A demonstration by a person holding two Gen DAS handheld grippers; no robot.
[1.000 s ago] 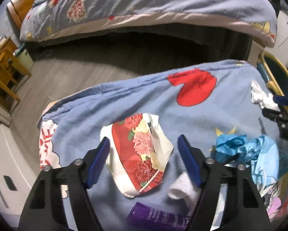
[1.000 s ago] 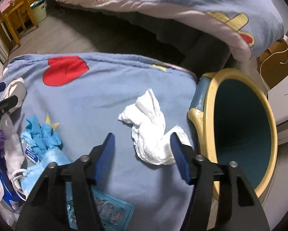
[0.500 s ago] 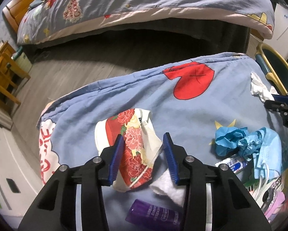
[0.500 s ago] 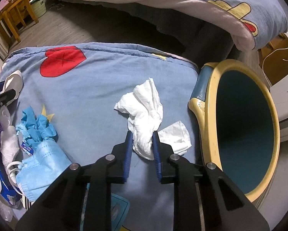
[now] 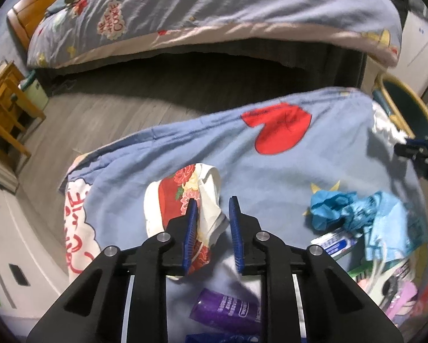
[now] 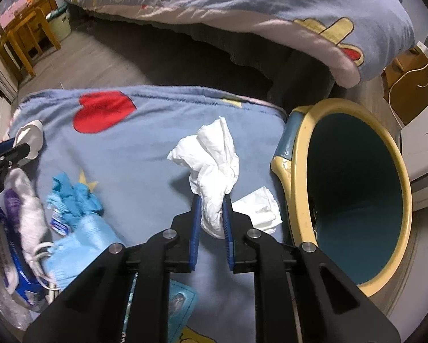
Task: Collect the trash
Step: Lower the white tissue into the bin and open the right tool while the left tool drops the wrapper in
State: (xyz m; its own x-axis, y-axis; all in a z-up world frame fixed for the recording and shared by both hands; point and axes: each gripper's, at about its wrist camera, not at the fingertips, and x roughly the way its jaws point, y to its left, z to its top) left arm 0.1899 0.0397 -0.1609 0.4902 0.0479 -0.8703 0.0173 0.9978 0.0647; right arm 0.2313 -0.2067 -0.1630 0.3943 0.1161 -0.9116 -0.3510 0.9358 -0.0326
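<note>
My left gripper (image 5: 212,203) is shut on a red floral paper wrapper (image 5: 185,197), lifted a little off the blue blanket (image 5: 314,177). My right gripper (image 6: 211,198) is shut on a crumpled white tissue (image 6: 214,157) and holds it above the blanket, left of the yellow-rimmed teal trash bin (image 6: 357,200). A smaller white tissue (image 6: 257,210) lies flat beside the bin. The right gripper and its tissue also show at the left wrist view's right edge (image 5: 414,145).
Crumpled blue gloves (image 6: 73,197), a light blue face mask (image 6: 79,243), a purple tube (image 5: 225,308), a white sock (image 6: 28,208) and several packets lie on the blanket. A bed (image 5: 214,14) stands across the floor gap. A wooden table (image 6: 28,37) is far left.
Both grippers closed: the left on the floral wrapper, the right on the white tissue. Both then lifted their items slightly off the blanket.
</note>
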